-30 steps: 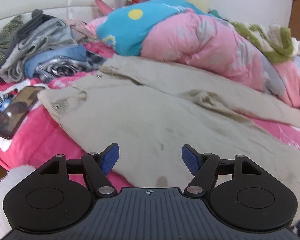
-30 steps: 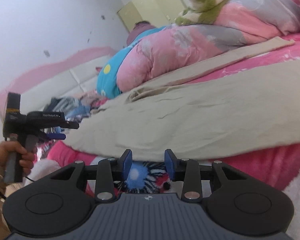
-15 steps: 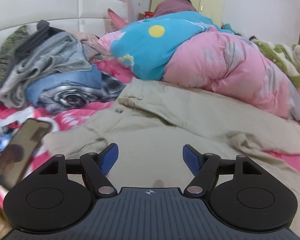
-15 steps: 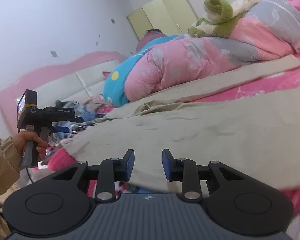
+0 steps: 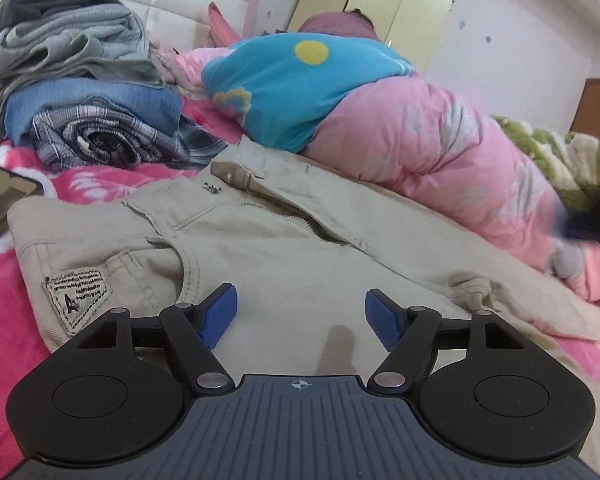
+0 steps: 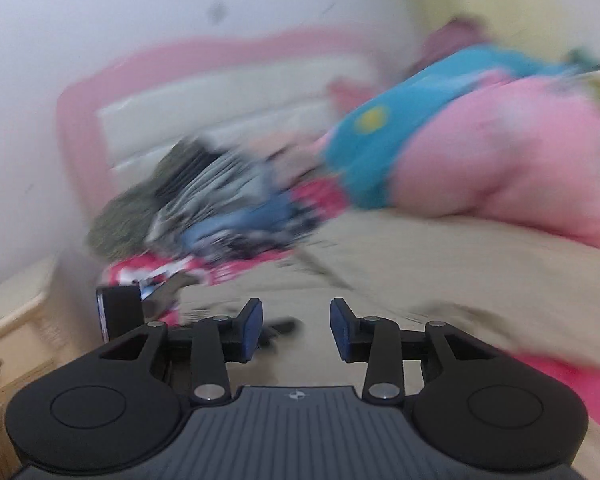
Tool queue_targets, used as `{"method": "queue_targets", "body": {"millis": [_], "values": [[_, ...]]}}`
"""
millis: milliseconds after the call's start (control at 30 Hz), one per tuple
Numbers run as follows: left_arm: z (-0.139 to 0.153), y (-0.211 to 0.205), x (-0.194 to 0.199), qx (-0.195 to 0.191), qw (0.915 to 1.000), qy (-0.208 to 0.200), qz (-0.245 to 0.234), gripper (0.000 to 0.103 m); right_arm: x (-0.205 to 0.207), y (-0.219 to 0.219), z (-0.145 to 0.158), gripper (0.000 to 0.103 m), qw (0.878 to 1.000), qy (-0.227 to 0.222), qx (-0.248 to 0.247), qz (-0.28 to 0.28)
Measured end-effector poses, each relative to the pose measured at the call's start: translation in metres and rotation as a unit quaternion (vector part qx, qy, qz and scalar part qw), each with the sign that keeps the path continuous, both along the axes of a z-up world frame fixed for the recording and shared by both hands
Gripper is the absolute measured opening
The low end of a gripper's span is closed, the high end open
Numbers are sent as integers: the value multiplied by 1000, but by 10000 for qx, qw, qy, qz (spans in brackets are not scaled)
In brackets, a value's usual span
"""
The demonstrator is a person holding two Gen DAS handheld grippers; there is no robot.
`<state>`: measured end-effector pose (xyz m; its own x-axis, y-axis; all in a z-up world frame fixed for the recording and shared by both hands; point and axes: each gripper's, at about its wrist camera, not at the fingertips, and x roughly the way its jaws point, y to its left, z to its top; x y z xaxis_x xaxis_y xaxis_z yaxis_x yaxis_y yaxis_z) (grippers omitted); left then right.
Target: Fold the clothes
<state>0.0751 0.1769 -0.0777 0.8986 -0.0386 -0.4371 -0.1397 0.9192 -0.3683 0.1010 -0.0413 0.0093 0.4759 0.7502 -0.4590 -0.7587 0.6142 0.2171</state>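
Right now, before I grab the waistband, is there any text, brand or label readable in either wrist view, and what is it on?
Sewn patch on the khaki trousers, by the front pocket: a large "A" shows; the stitched lines above it are too small to read.
Phone at the left edge: no text legible.
Right wrist view: motion-blurred, nothing readable.
Left gripper and right gripper: only a crosshair mark on each body, no words.

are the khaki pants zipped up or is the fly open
Open. On the khaki pants the fly gapes, zipper teeth showing, and the waistband button is undone.
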Motion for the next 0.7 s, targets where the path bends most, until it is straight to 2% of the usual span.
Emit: {"method": "queue_targets", "body": {"millis": [100,267,433,533,700], "values": [[-3,7,-1,-275,9996,-53,-29,71,47,73,-5,41,9974,21,-527,500],[-4,13,-5,-497,9987,-101,-112,71,106,165,-41,43,9867,245,-1322,915],[-6,27,-10,-976,9949,-167,-215,72,144,205,-80,43,9748,310,-1978,981],[-6,29,-11,-1070,9938,-181,-250,71,159,213,-80,43,9753,307,-1930,1030],[-6,30,-14,-1155,9928,-205,-258,71,173,228,-81,47,9664,355,-2179,1319]]}}
